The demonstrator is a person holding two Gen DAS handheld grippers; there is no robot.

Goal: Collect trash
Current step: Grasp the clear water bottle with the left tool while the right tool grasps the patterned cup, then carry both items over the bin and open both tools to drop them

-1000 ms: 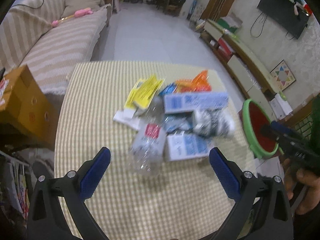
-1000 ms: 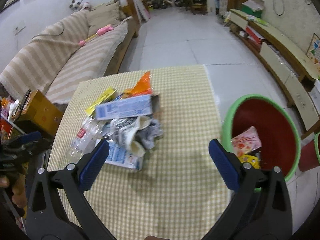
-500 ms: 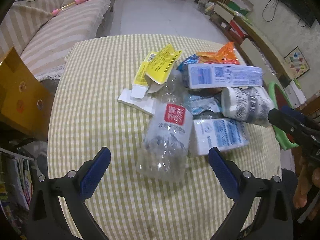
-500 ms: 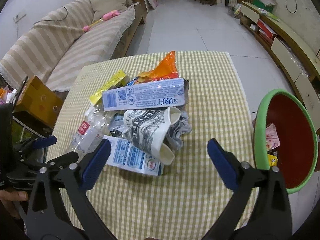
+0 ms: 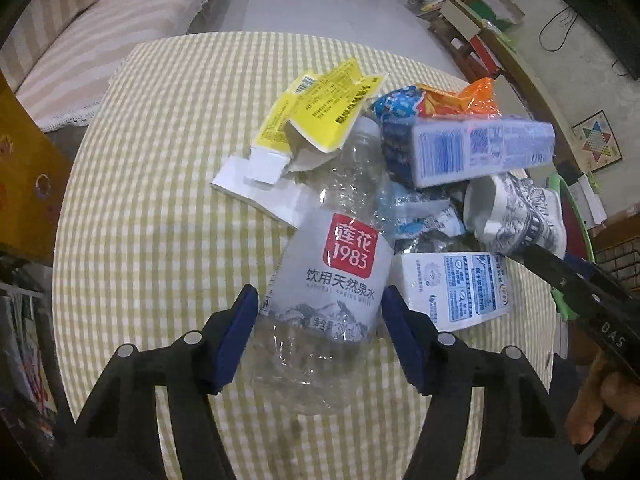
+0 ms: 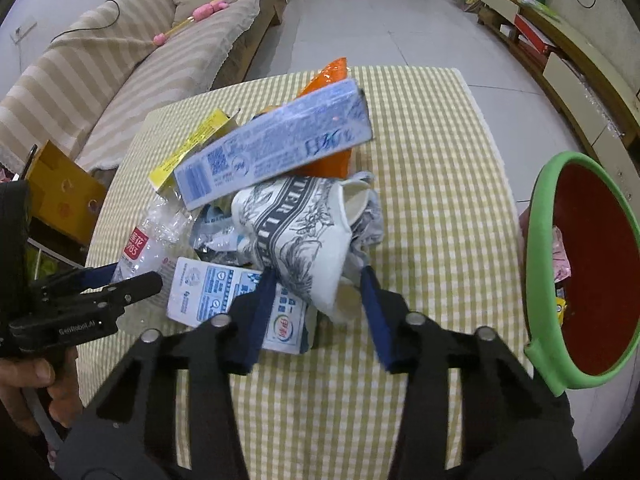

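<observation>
Both tools are at the pile of trash on the checked tablecloth [image 5: 160, 200].

Left gripper [image 5: 316, 300]: jaws partly closed around the lower body of the clear plastic bottle [image 5: 332, 272], one blue pad on each side. The pads look to be at or just off the plastic; I cannot tell if they are squeezing it. The bottle lies on its side at the near-left edge of the pile, neck pointing away under the yellow carton [image 5: 320, 108].

Right gripper [image 6: 316, 276]: jaws narrowed around the crushed paper cup [image 6: 304, 232], which sits on top of the pile. Left pad overlaps the small blue-and-white carton [image 6: 224, 292] beneath the cup; right pad is beside the cup's lower rim. Firm contact not confirmed.

Also in the pile: long blue box [image 6: 272, 148] lying across the top behind the cup, orange wrapper [image 6: 328, 76] behind that.

Bin [image 6: 544, 216]: green rim, red inside, standing off the table's edge to the right of the pile, some wrappers already in it.

Judgement: grasp step, two items at once, task well short of done. Next move calls for closing fully on bottle and cup, lifting clear without dragging the blue box or carton, then carrying rightward to the bin. The bottle is thin and will likely buckle under the pads.
</observation>
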